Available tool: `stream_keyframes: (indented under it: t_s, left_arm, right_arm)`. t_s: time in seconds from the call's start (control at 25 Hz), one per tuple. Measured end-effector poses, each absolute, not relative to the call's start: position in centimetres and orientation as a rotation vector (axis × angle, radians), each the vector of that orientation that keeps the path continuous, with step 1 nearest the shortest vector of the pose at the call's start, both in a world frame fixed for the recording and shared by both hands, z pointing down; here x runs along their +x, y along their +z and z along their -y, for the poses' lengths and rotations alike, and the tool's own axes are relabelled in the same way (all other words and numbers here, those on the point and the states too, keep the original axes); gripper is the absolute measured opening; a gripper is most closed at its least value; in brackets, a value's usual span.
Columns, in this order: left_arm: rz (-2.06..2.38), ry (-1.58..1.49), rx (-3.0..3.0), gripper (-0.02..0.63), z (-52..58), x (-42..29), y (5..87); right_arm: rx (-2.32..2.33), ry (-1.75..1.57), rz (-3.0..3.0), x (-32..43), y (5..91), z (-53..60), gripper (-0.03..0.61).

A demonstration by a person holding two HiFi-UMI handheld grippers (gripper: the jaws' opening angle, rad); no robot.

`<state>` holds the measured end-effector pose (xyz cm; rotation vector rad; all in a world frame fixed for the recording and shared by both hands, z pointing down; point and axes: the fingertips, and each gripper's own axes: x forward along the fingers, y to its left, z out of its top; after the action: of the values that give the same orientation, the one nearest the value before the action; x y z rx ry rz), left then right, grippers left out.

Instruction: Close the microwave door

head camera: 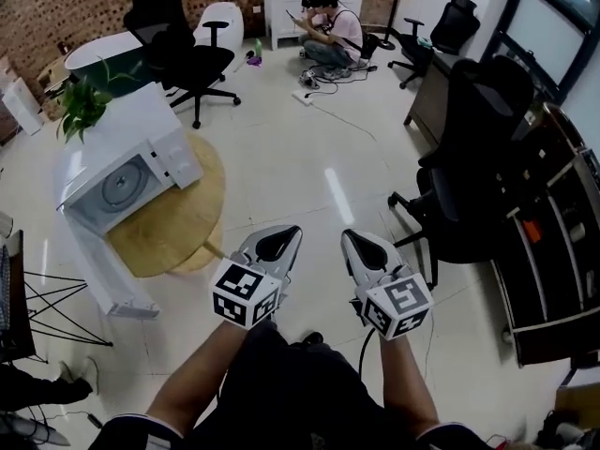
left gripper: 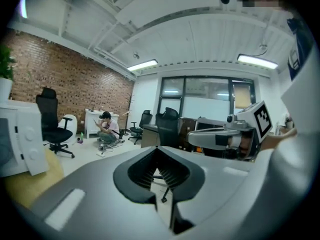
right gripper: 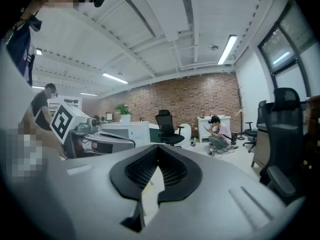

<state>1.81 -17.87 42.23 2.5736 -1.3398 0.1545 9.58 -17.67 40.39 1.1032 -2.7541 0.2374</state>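
Both left gripper (head camera: pixel 292 233) and right gripper (head camera: pixel 349 238) have fingers closed, empty; I'd push the light, rigid microwave door (head camera: pixel 103 272), far to their left, at its free edge.

On my feed the microwave (head camera: pixel 122 181) reads white, with a grey window and a paler grey disc in it. The microwave door (head camera: pixel 108 275) is white as well. The round table (head camera: pixel 187 228) is honey-tan wood. The left gripper (head camera: pixel 292 232) and right gripper (head camera: pixel 348 235) have pale grey shells, and their ribbed pads (left gripper: pixel 142 173) are black. Each marker cube (head camera: pixel 246 293) carries black squares on white. The floor (head camera: pixel 309 157) is glossy cream. I make out a red-brown brick wall (head camera: pixel 75 3) with pale mortar lines, a black office chair (head camera: pixel 178 54), a green-leaved plant (head camera: pixel 82 101), and a pink shirt on the seated person (head camera: pixel 328 31).
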Motion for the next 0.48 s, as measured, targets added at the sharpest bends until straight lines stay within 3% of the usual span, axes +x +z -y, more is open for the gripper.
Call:
stream_keyframes:
  t_s: [0.48]
  left_arm:
    - [1.875, 0.098, 2.22, 0.011, 12.2, -13.4, 41.4]
  right_arm:
    - [0.481, 0.165, 2.919, -6.4, 39.9, 15.9, 0.002]
